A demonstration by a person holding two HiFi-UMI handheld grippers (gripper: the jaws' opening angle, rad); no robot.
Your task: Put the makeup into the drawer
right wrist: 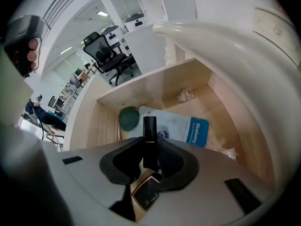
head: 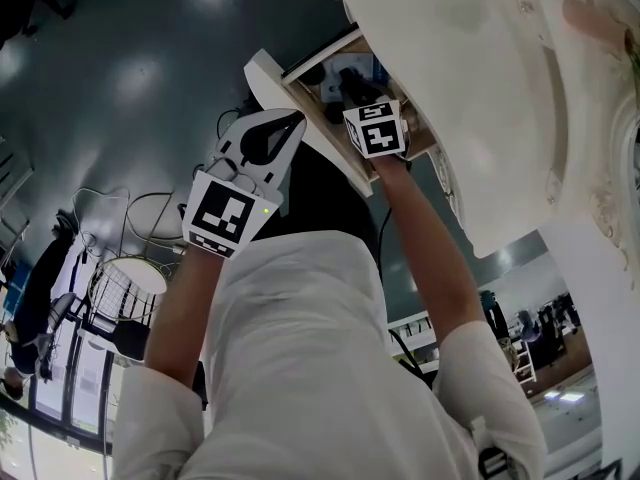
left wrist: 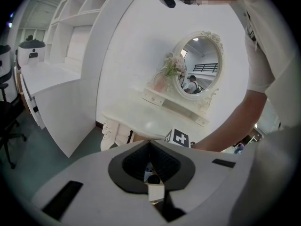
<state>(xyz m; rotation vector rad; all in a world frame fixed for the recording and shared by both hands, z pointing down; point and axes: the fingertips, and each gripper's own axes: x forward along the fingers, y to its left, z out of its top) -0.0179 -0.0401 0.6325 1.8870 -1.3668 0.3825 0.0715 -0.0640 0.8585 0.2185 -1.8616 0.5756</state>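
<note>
Right gripper (right wrist: 149,147) is clenched on a black makeup tube (right wrist: 149,131). The tube stands upright between the jaws, its top sticking out past them over the open drawer (right wrist: 218,114). The tube is inside the drawer's outline but looks to be above the wooden floor, not resting on it; I can't tell if it touches anything. The drawer already holds a blue-white sachet (right wrist: 176,128), a green round thing (right wrist: 128,118) beside it and crumpled wrappers (right wrist: 184,96) near the back. A dark labelled thing (right wrist: 148,194) shows under the jaws; can't tell what it is. Left gripper (left wrist: 149,144) has its jaws closed together on nothing and is parked outside the drawer front, below the white table (left wrist: 141,119). Judging progress: drawer open, tube picked and brought over the drawer, so this item is nearly done. What's left is to let go of the tube, pull the right gripper out, and maybe shut the drawer. Can't tell if more makeup waits outside.
</note>
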